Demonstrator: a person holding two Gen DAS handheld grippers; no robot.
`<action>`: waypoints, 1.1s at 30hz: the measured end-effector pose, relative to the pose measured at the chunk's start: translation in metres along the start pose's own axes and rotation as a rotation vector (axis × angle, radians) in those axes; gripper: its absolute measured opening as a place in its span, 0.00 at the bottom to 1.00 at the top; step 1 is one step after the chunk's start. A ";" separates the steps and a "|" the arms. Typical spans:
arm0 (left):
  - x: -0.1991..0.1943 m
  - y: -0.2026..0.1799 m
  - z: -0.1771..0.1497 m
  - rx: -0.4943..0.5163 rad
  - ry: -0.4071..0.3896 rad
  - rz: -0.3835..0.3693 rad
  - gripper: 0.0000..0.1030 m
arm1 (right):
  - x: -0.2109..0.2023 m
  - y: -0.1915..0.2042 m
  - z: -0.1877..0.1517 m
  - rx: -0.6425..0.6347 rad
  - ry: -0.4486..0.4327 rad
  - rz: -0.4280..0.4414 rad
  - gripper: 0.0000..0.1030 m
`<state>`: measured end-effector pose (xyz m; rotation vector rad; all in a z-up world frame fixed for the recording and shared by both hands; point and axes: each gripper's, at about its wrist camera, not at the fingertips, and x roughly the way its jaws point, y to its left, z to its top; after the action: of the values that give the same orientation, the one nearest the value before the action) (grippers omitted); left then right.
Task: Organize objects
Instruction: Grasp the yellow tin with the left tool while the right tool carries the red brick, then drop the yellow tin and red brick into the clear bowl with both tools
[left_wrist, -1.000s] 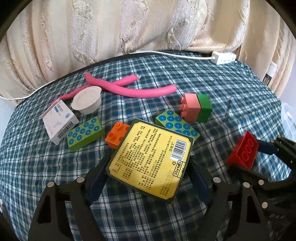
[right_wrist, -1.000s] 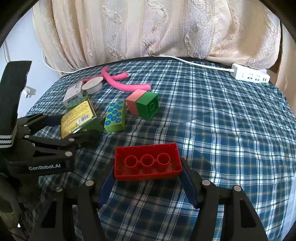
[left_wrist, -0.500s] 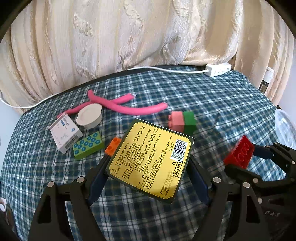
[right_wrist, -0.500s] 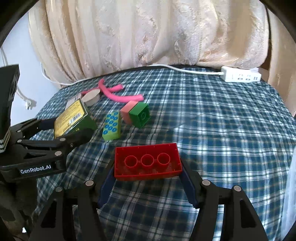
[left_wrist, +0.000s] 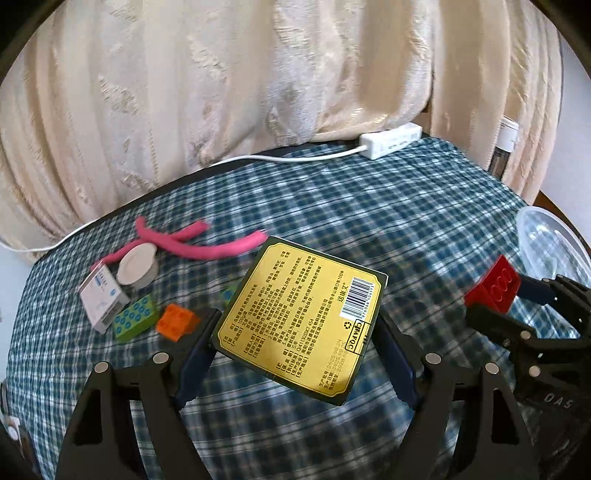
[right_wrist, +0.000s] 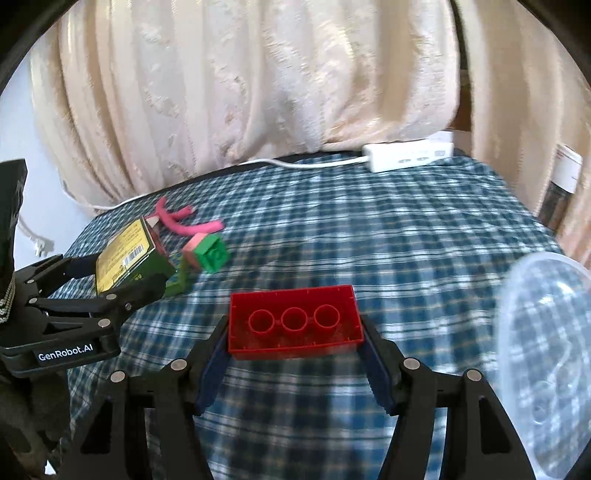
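My left gripper (left_wrist: 295, 332) is shut on a flat yellow box with a dark green rim (left_wrist: 301, 319), held above the checked cloth; the same box (right_wrist: 123, 258) shows at the left of the right wrist view. My right gripper (right_wrist: 295, 328) is shut on a red brick (right_wrist: 293, 321), underside up with three round sockets; that red brick (left_wrist: 493, 288) appears at the right of the left wrist view. On the cloth lie an orange brick (left_wrist: 176, 321), a green dotted brick (left_wrist: 136, 316), a white carton (left_wrist: 103, 295), a white cup (left_wrist: 136, 266) and a pink foam strip (left_wrist: 207, 247).
A clear plastic container (right_wrist: 543, 354) stands at the right edge of the table (right_wrist: 369, 236). A joined pink and green brick (right_wrist: 207, 253) sits left of centre. A white power strip (right_wrist: 408, 155) with its cable lies at the back, against the cream curtain (right_wrist: 295, 81).
Both grippers have risen and drawn back toward the right with their loads; the bricks on the cloth look smaller and farther left. The clear container has come into view at the right.
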<state>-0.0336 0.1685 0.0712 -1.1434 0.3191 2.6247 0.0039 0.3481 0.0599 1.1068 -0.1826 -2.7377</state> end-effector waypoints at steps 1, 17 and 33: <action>0.000 -0.005 0.001 0.006 -0.001 -0.004 0.79 | -0.003 -0.005 0.000 0.008 -0.006 -0.007 0.66; 0.006 -0.113 0.024 0.160 -0.011 -0.138 0.79 | -0.064 -0.102 -0.018 0.159 -0.095 -0.207 0.66; 0.014 -0.212 0.042 0.298 -0.021 -0.322 0.79 | -0.091 -0.183 -0.038 0.310 -0.087 -0.397 0.66</action>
<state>-0.0035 0.3833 0.0687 -0.9752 0.4615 2.2193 0.0722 0.5440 0.0610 1.2099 -0.4591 -3.1956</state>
